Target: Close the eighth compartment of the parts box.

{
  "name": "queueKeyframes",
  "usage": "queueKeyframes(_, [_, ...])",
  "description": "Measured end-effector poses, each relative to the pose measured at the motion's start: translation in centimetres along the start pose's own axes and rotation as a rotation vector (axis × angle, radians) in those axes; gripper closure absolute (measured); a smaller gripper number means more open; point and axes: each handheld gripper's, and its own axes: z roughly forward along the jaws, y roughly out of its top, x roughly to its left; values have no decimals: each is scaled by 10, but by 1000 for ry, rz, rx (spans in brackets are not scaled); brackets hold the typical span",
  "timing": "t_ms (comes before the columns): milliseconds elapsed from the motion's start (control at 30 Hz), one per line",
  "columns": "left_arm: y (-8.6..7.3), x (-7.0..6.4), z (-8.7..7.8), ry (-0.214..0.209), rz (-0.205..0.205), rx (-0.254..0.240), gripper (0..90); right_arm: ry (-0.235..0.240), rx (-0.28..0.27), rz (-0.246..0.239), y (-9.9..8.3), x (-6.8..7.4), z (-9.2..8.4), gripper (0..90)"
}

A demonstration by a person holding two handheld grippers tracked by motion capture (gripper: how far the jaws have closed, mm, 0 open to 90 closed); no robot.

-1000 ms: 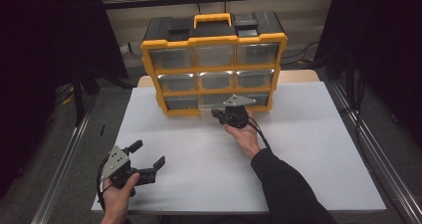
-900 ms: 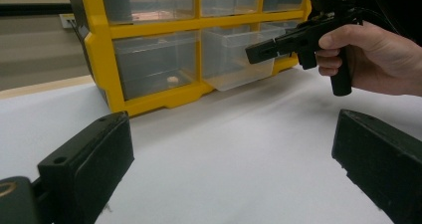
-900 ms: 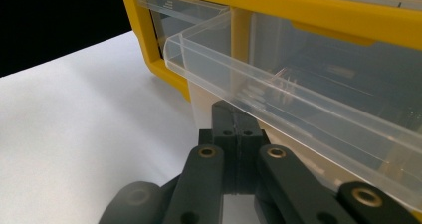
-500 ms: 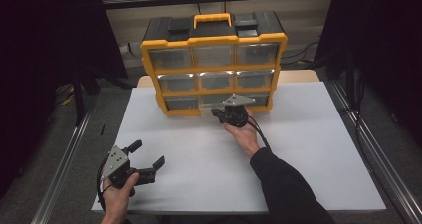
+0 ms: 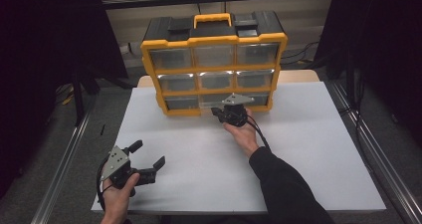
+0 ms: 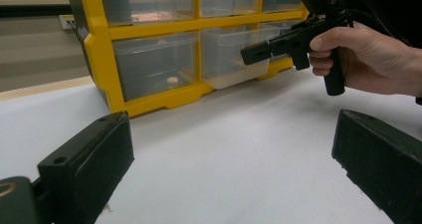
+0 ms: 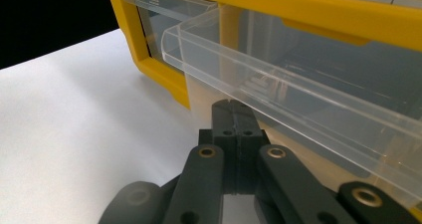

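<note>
On white table [image 5: 308,149], right gripper [image 7: 233,115], jaws closed, touches pulled-out clear drawer [image 7: 298,99]'s front.

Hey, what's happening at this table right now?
A person holds a gripper in each hand. The right gripper, jaws shut, is at the front of the bottom middle drawer of a yellow drawer cabinet; the drawer sticks out partway. The left gripper rests open on the white table, away from the cabinet.
</note>
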Motion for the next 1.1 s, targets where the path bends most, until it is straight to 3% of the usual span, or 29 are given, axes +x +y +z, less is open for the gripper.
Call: queueKeyframes(1100, [0, 0, 0, -5, -4, 2, 26, -11, 1, 12, 6, -6, 7, 900])
